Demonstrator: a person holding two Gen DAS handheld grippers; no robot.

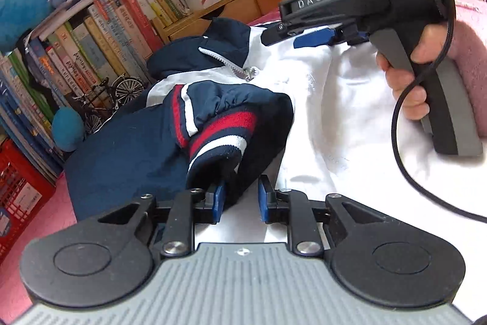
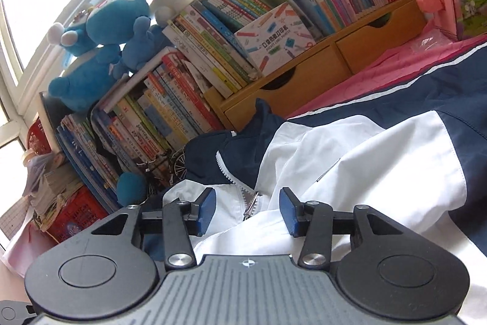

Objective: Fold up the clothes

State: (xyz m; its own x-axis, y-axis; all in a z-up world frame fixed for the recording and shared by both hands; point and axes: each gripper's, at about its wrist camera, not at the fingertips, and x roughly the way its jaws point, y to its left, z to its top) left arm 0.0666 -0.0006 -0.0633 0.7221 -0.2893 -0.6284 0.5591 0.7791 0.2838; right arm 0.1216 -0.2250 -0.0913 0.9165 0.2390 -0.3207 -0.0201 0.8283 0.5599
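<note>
Left wrist view: the jacket (image 1: 188, 99), navy and white w/ a zip, lay spread on a pink cover (image 1: 36, 221), collar toward the bookshelf (image 1: 100, 44) at far left. One sleeve was folded in over the white front, its striped cuff (image 1: 222, 139) lying nearest the camera. The left gripper (image 1: 240, 200) had its blue pads a little apart; the dark edge of the cuff sat between them, touching the left pad but not pinched, so it read as let go, not held. Far right, a hand (image 1: 408, 72) held the right gripper (image 1: 310, 34) over the white chest, pointing left; its jaw gap couldn't be judged from this side-on angle.

Right wrist view: the right gripper's pads stood well apart w/ nothing between them, hovering just above the zip pull (image 2: 251, 204) and white front. The other sleeve (image 2: 426, 118) stretched away to the far right, unfolded.

Judgement: next step prob. that right sleeve. To do it well, pinch near the cuff, one layer only, carry it across so it lands flat and parallel w/ the first sleeve, then smooth the bunched white cloth before folding the body.
</note>
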